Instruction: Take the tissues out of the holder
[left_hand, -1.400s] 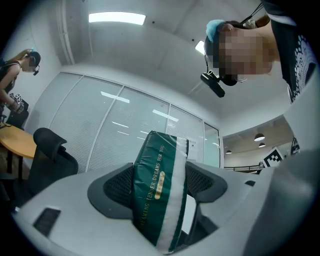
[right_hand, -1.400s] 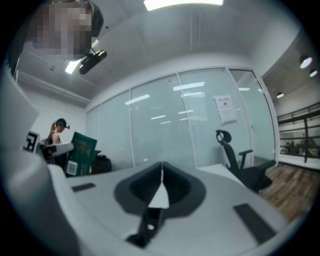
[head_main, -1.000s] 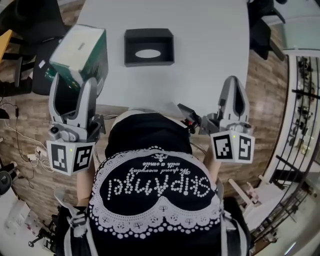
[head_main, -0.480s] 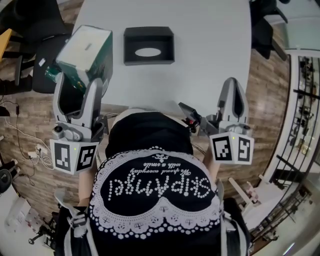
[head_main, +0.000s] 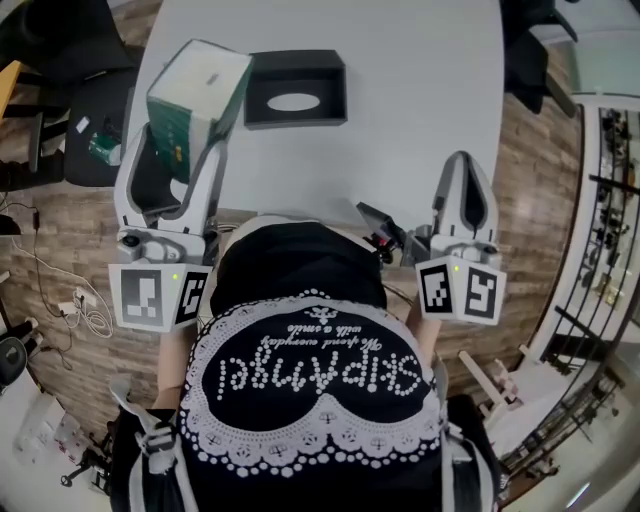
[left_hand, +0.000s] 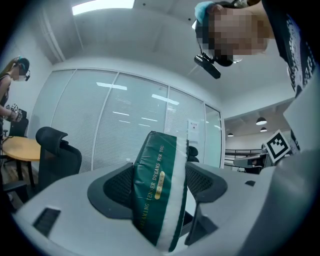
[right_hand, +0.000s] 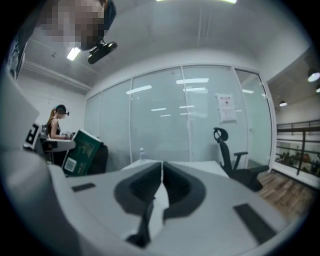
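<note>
Green tissues (head_main: 197, 100) clamped in left hand-held gripper (head_main: 178, 150), right hand-held gripper (head_main: 465, 165) closed, holder (head_main: 325, 78) beside

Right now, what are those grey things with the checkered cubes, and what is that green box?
A person is holding a grabbing tool in each hand, and the cubes are part of those tools. One picture comes from a camera on the person's head, looking down. The other two come from little cameras riding on each tool. The left tool is squeezing a green pack of tissues, up in the air. The right tool is closed and holds nothing. On the white table sits the black tissue holder.
</note>
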